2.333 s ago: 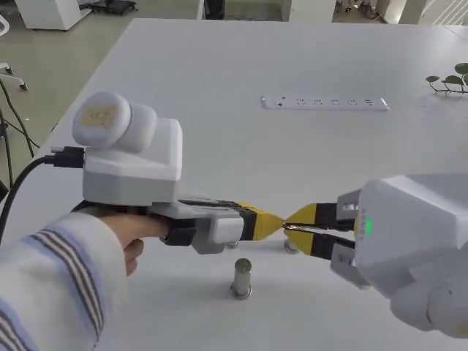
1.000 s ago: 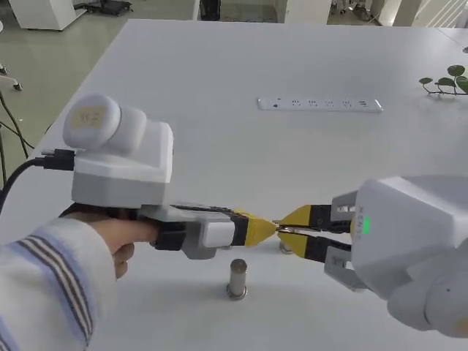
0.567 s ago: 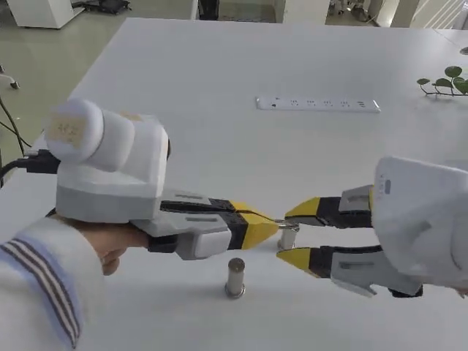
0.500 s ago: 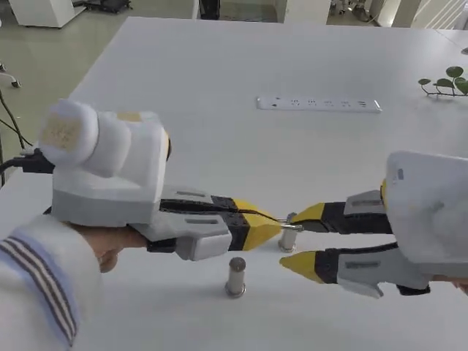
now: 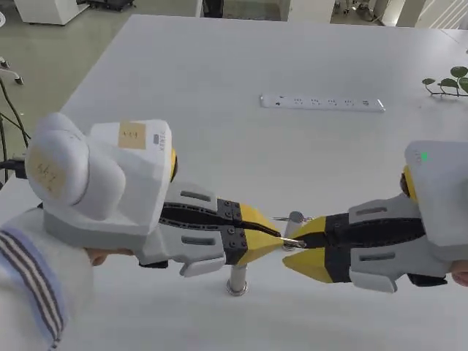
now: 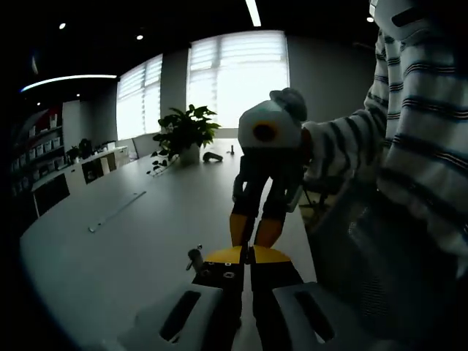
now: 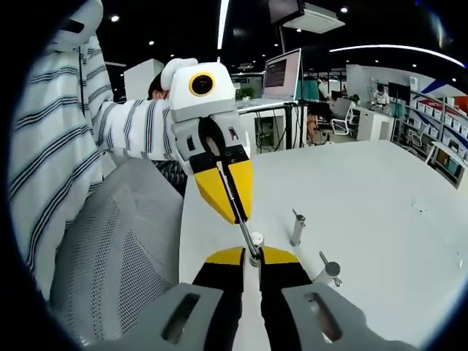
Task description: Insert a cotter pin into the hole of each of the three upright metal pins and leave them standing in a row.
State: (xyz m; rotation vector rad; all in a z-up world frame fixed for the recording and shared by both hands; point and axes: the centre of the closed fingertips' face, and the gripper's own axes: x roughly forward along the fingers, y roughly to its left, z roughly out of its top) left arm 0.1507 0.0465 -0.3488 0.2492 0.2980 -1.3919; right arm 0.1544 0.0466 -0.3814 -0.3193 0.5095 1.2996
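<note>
Crowding a metal pin (image 5: 295,218) — left claw (image 5: 272,238), right claw (image 5: 294,251); power strip (image 5: 322,103) beyond.

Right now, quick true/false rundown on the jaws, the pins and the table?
1. The left gripper has its jaws shut on a cotter pin. True.
2. The near metal pin lies on its side. False: it stands upright on the table, just below the left gripper.
3. A power strip lies on the table beyond both grippers. True.
4. The right gripper is at the far end of the table from the left one. False: the two sets of jaw tips nearly meet, point to point.
</note>
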